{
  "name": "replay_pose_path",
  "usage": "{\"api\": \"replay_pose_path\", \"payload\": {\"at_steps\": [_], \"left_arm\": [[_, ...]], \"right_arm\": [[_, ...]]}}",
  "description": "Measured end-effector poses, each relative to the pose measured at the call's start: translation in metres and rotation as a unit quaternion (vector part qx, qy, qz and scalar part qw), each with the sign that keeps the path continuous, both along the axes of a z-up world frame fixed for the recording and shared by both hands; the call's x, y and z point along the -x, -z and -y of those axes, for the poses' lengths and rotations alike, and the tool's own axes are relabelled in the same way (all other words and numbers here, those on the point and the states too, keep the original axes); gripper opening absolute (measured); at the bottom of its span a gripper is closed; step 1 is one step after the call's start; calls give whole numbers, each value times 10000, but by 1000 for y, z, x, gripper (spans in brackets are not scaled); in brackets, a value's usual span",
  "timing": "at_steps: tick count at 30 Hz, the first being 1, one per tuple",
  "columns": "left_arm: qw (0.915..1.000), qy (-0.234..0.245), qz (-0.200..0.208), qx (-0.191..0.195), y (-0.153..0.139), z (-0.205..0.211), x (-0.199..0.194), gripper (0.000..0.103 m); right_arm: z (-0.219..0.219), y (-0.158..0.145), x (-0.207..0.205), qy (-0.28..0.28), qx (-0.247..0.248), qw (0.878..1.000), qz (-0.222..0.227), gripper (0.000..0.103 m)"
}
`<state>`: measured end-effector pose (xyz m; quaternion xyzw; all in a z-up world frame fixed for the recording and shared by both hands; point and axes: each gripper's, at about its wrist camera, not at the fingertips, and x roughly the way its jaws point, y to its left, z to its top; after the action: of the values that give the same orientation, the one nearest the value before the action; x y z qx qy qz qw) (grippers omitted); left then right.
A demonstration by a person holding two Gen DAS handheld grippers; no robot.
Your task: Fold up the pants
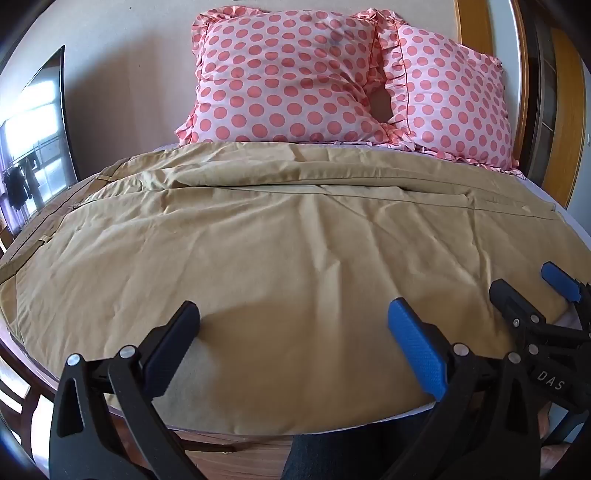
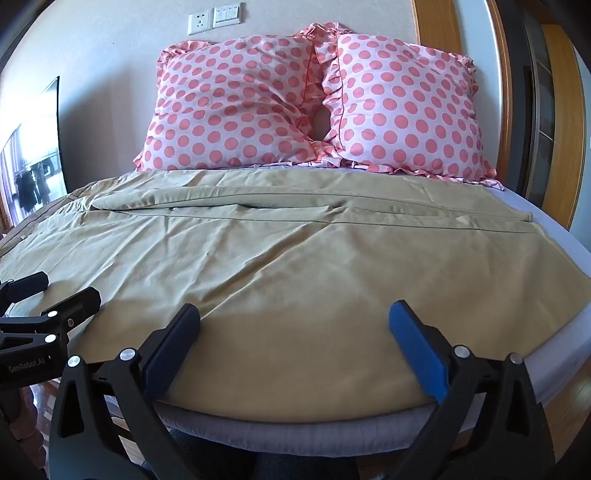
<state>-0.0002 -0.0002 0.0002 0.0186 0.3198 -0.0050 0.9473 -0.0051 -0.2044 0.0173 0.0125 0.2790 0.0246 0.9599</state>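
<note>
**Both claws open over near edge of pants on bed**

Pants (image 1: pixel 288 236): tan, spread flat across the bed (image 2: pixel 546 373), covering most of its width. Waistband end lies toward the left, hem end (image 2: pixel 524 218) toward the right. One leg is folded over lengthwise; a long seam runs left to right across the middle. Fabric wrinkled, with creases fanning out from the centre. Near edge hangs just at the mattress front.

Left claw (image 1: pixel 295 350): jaws wide apart, nothing between them. One black pad (image 1: pixel 170 350), one blue pad (image 1: pixel 417 350). Both sit low over the near part of the pants; contact with the cloth cannot be told.

Right claw (image 2: pixel 295 350): jaws likewise spread, holding nothing, above the near edge of the pants toward the hem side. Just beside the left claw; each shows at the margin of the other's view.

Background: two pillows (image 2: pixel 236 107), pink with coral dots and ruffled trim, lean against the wall at the head of the bed, touching each other. Wall socket and switch plate (image 2: pixel 216 18) above them. Dark screen (image 1: pixel 37 140) on the left wall, reflecting a window. Wooden door frame (image 2: pixel 502 92) at right.
</note>
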Motion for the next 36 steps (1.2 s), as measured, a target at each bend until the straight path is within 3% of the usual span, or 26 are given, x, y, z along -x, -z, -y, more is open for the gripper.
{"api": "replay_pose_path", "payload": {"at_steps": [36], "left_arm": [[10000, 4, 54, 9, 0, 0, 0, 101]], "right_arm": [[1, 1, 0, 2, 0, 10000, 24, 102]]}}
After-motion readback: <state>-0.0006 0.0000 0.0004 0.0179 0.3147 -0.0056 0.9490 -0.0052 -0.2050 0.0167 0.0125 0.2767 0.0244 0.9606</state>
